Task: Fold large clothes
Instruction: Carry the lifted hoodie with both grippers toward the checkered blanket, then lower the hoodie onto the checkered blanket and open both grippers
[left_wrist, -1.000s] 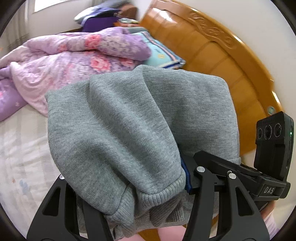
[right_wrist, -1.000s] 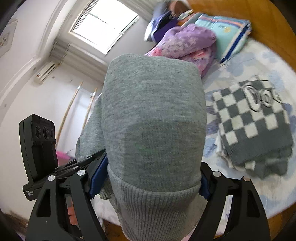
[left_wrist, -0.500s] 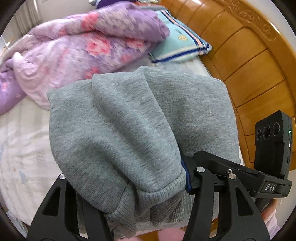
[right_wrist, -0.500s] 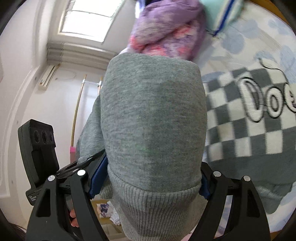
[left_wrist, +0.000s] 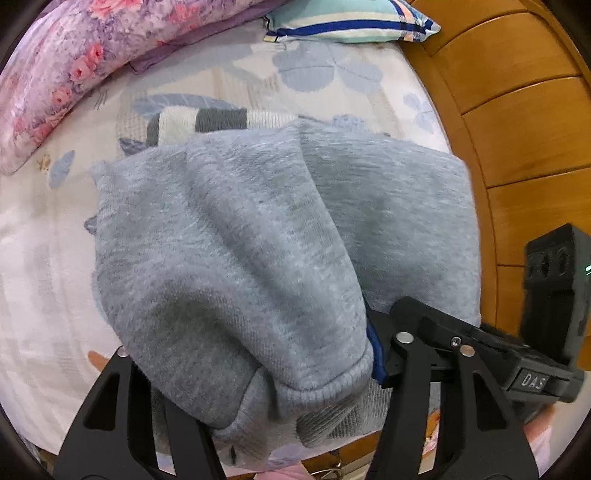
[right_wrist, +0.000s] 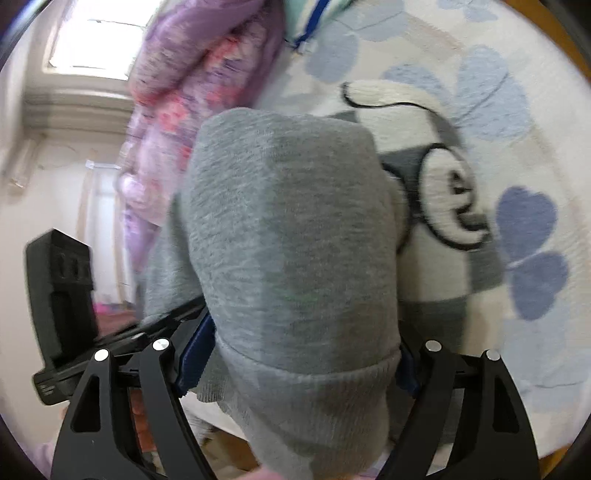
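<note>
Left wrist view showed the left tool (left_wrist: 251, 369) holding the grey sweatshirt (left_wrist: 258, 240), its jaws just widened; right tool (right_wrist: 306, 369) gripped it too, directly above the checkered sweater (right_wrist: 443, 199).

Wooden headboard (left_wrist: 517, 110) behind floral-sheeted bed (left_wrist: 332, 74) — bright window (right_wrist: 92, 44).

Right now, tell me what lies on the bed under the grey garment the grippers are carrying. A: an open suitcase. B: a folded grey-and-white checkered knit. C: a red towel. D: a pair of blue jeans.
B: in the right wrist view the checkered knit with black lettering lies on the floral bedsheet just beyond the grey garment, and its edge shows in the left wrist view too.
</note>
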